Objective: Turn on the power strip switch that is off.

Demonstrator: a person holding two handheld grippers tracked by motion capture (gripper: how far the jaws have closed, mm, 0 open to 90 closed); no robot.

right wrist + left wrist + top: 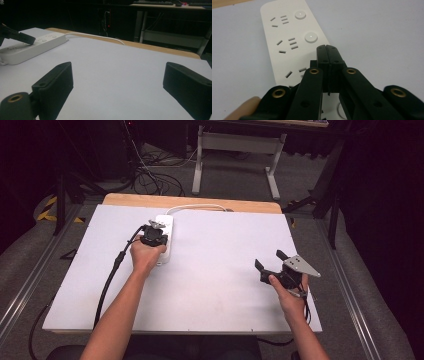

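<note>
The left gripper [327,47] has its two black jaws pressed flat together, nothing between them, the tips poised over the white power strip [287,42] close beside one of its round buttons [310,37]; whether the tips actually touch the casing cannot be told. Brass rivets dot the matte black plastic linkage behind the jaws. In the left gripper view two round white buttons are plain to see, each paired with a set of socket slots, and a third set of slots lies partly under the jaws.

The right gripper [117,82] stands with its jaws spread wide, two blunt black blocks well apart and holding nothing, hovering over bare white tabletop. A grey three-cornered plate [301,265] sits on top of it.

From the high view, the left hand [145,255] holds its gripper over the strip, which lies lengthwise toward the far edge of the white table [215,285], left of centre. The strip is smooth, glossy, long and round-cornered; its white cord [197,208] loops off past the table's wooden back edge. The right hand [290,295] is near the table's right front, well apart from the strip.
</note>
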